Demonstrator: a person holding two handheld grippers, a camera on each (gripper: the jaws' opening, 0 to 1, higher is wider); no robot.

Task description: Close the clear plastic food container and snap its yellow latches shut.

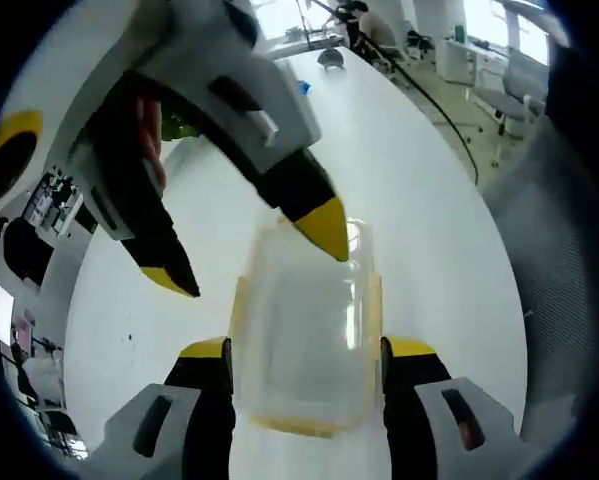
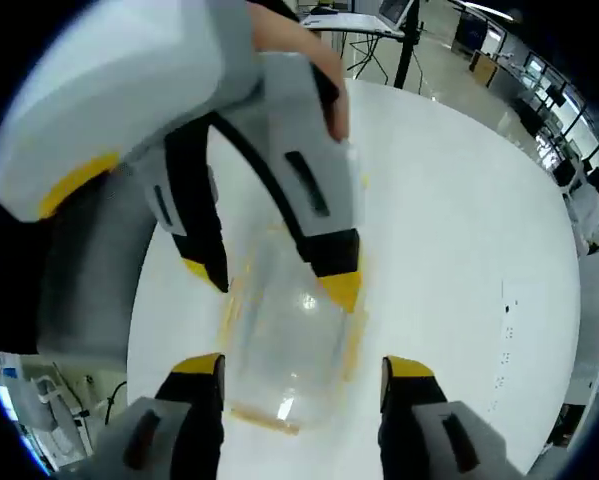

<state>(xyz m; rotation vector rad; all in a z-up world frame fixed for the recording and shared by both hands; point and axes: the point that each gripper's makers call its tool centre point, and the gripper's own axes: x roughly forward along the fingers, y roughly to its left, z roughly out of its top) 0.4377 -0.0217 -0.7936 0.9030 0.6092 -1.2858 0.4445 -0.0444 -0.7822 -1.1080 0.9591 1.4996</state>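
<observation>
Right now the clear container (image 1: 304,335) sits on the white desk (image 1: 429,200) directly ahead of your left tongs (image 1: 304,350), lodged between their two yellow-tipped jaws. Its side walls look to be touching or very nearly touching both pads, so I judge these tongs to be grasping the box by its flanks. Its long axis runs straight away from you along the jaws, with the yellow trim (image 1: 289,425) of the near end lowest in the left gripper view and the far end pointing toward the desk's far edge.

From your right tongs (image 2: 299,365) the container (image 2: 289,340) lies just ahead and slightly to their left. Their jaws are spread apart and hold nothing.

In the left gripper view the right tongs (image 1: 249,255) come in from above, one yellow tip resting at the far rim of the lid. That puts your right hand nearer the far latch.
</observation>
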